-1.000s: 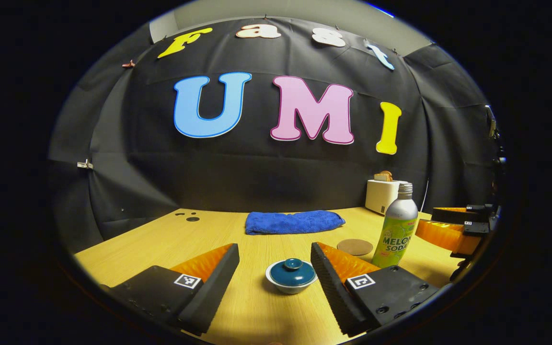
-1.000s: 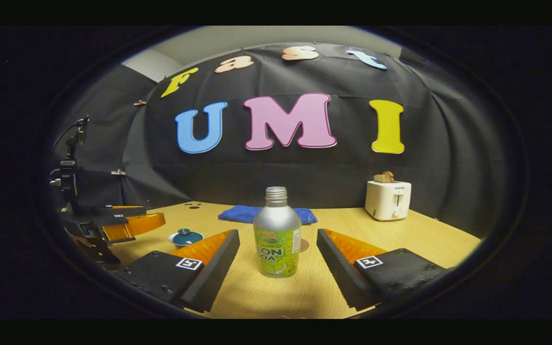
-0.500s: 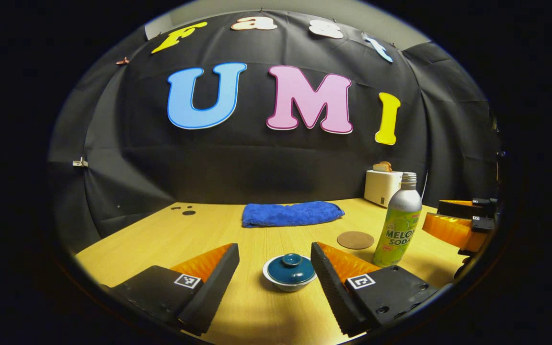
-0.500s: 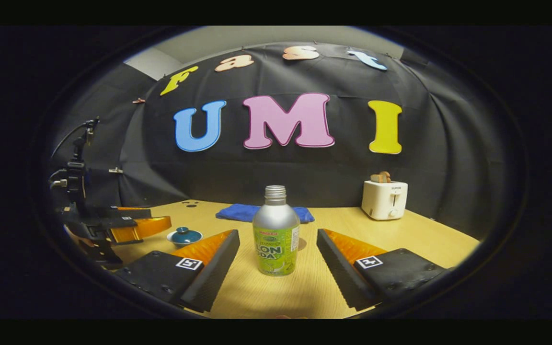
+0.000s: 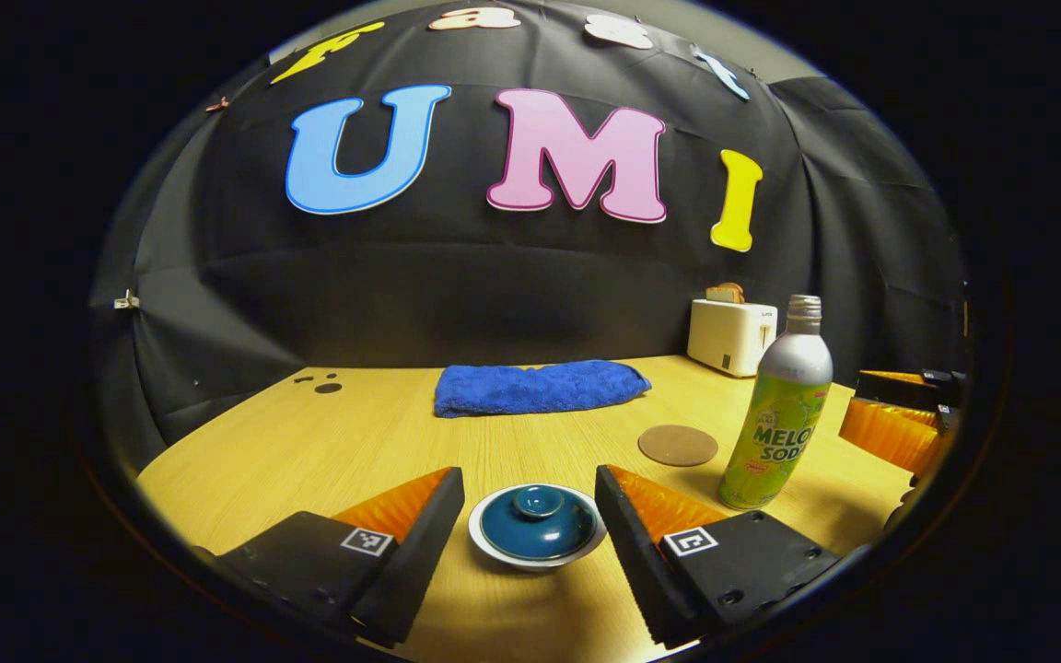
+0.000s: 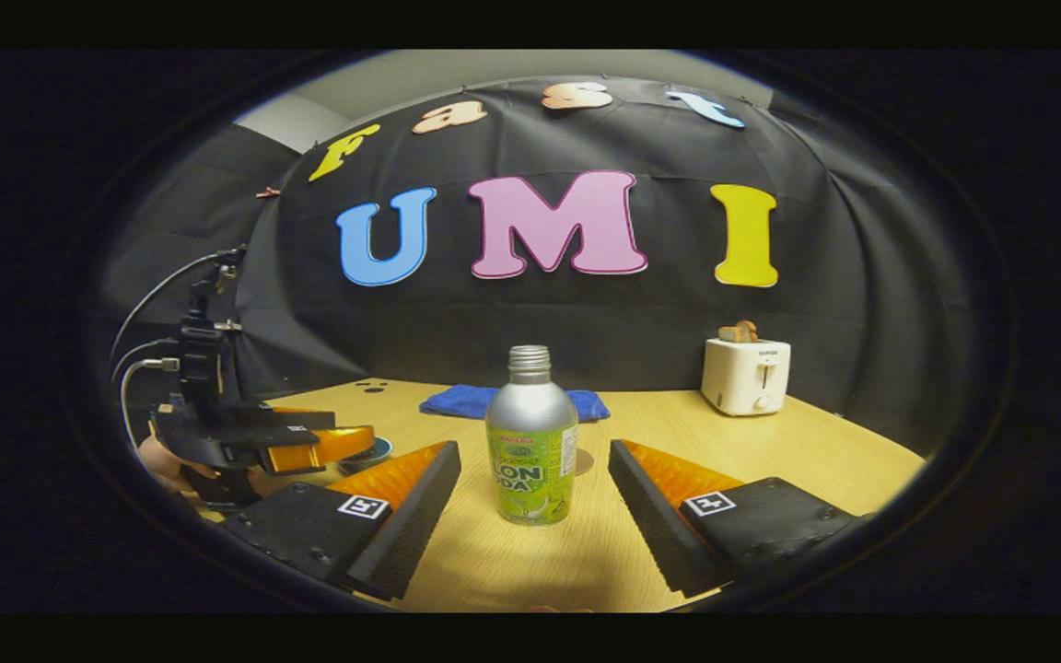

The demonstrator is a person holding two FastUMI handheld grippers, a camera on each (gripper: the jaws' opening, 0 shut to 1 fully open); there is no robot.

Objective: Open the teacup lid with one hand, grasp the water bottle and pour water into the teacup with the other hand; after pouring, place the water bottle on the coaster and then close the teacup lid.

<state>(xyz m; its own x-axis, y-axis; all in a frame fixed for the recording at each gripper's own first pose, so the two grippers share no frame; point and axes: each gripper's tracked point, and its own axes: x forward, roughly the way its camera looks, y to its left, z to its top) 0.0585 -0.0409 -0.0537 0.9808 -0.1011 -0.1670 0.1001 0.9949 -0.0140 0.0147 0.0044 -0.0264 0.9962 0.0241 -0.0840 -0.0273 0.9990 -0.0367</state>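
A white teacup [image 5: 492, 550] with a dark blue lid [image 5: 537, 523] sits on the wooden table, between the spread fingers of my left gripper [image 5: 529, 502], which is open and not touching it. The silver and green water bottle [image 6: 530, 440] stands upright ahead of my right gripper [image 6: 534, 479], which is open with the bottle just beyond its fingertips. In the left gripper view the bottle [image 5: 777, 407] is at the right, with the round brown coaster [image 5: 677, 445] on its left. In the right gripper view the left gripper [image 6: 309, 442] hangs over the teacup [image 6: 372, 451] at the left.
A folded blue towel [image 5: 537, 388] lies at the back of the table [image 5: 383, 442]. A white toaster [image 6: 745, 375] with bread in it stands at the back right. Cables run from the left gripper's mount [image 6: 199, 350], and a hand [image 6: 159, 461] holds it.
The left gripper has moved forward and down over the teacup, which now sits between its fingers. The right gripper has held nearly still, open before the bottle.
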